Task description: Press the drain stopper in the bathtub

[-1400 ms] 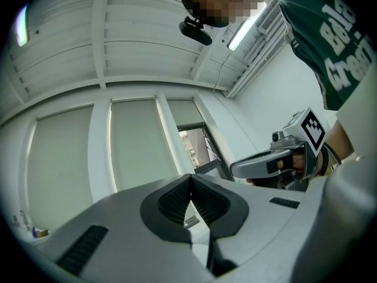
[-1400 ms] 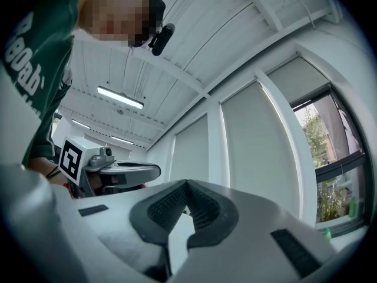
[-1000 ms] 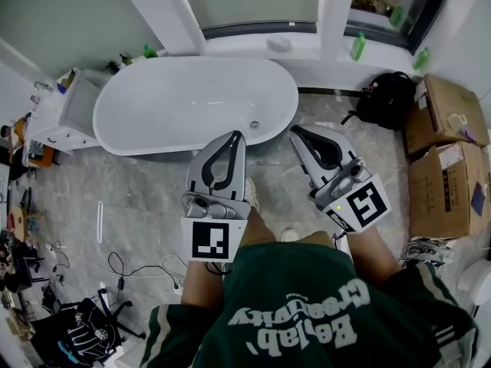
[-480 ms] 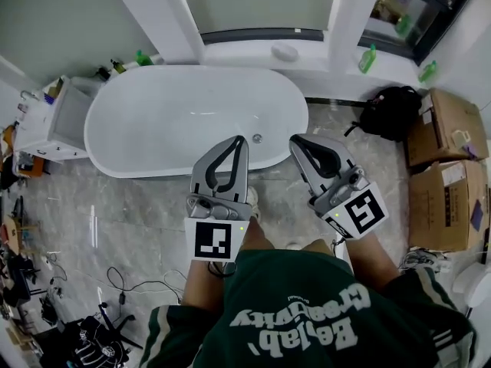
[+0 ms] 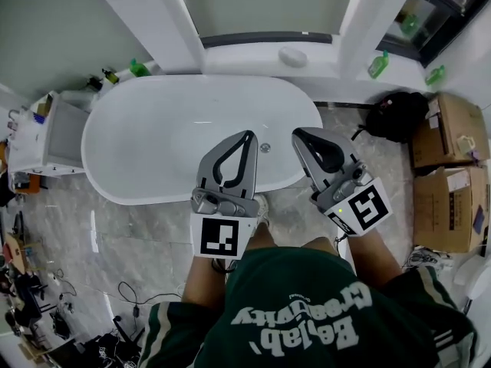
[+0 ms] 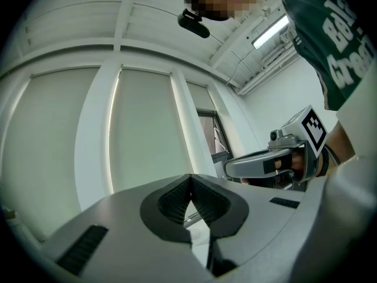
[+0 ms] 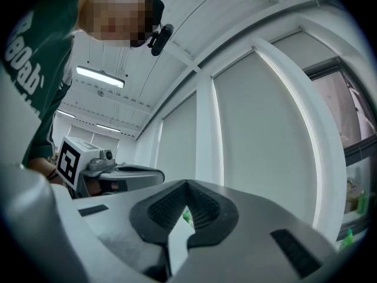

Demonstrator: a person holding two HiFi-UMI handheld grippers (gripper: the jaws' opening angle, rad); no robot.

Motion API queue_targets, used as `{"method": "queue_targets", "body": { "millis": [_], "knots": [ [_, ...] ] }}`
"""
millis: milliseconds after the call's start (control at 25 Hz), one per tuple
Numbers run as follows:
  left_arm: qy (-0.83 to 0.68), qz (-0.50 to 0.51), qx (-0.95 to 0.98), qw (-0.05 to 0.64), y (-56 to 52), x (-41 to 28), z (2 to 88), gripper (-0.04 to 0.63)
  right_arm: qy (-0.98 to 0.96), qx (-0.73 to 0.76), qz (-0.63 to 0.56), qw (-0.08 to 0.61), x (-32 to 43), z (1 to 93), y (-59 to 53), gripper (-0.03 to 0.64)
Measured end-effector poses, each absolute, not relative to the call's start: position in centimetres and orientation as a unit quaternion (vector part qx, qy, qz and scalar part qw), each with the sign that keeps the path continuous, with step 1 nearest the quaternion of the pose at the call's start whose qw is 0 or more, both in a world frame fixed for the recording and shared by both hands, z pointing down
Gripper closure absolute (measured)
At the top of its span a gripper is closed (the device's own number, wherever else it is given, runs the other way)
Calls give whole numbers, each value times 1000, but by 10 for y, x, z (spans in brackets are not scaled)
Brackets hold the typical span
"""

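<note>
A white oval bathtub [image 5: 153, 140] lies ahead of me in the head view, with its small round drain stopper [image 5: 265, 148] on the tub floor near the right end. My left gripper [image 5: 247, 135] is held up over the tub's near rim, jaws shut and empty, its tip just left of the stopper. My right gripper [image 5: 295, 133] is level with it to the right, also shut and empty. Both gripper views point upward at the window wall; the left gripper [image 6: 189, 177] and right gripper [image 7: 186, 183] show closed tips with nothing between them.
A white cabinet [image 5: 42, 136] stands at the tub's left end. Green bottles [image 5: 378, 64] sit on the window ledge. A black backpack [image 5: 399, 117] and cardboard boxes [image 5: 449, 175] lie on the floor at right. Cables [image 5: 130, 294] trail on the marble floor behind me.
I have stepped closer to the tub, which now sits lower and larger in the head view. Both grippers have stayed shut and now reach over the tub's near rim.
</note>
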State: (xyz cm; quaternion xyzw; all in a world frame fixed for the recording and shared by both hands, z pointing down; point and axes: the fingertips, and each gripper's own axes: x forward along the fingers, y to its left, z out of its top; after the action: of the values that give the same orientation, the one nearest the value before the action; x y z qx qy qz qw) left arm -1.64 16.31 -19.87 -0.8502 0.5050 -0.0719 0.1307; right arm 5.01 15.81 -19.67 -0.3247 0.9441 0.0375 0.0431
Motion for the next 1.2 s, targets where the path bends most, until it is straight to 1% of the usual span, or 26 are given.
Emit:
{"method": "queue_targets", "body": {
  "millis": [240, 440, 600, 1040, 1200],
  "knots": [
    [488, -69, -861, 122, 112, -49, -195, 586, 937, -346, 45, 29, 13, -200, 110, 601],
    [471, -70, -872, 114, 84, -59, -188, 586, 928, -368, 53, 22, 6, -195, 82, 601],
    [460, -71, -879, 105, 66, -62, -176, 586, 921, -387, 36, 4, 6, -179, 67, 601],
    [443, -71, -891, 65, 34, -32, -144, 586, 917, -397, 8, -24, 29, -146, 42, 601],
    [440, -88, -890, 74, 24, -18, -128, 586, 920, -391, -19, -18, 39, -126, 26, 601]
  ]
}}
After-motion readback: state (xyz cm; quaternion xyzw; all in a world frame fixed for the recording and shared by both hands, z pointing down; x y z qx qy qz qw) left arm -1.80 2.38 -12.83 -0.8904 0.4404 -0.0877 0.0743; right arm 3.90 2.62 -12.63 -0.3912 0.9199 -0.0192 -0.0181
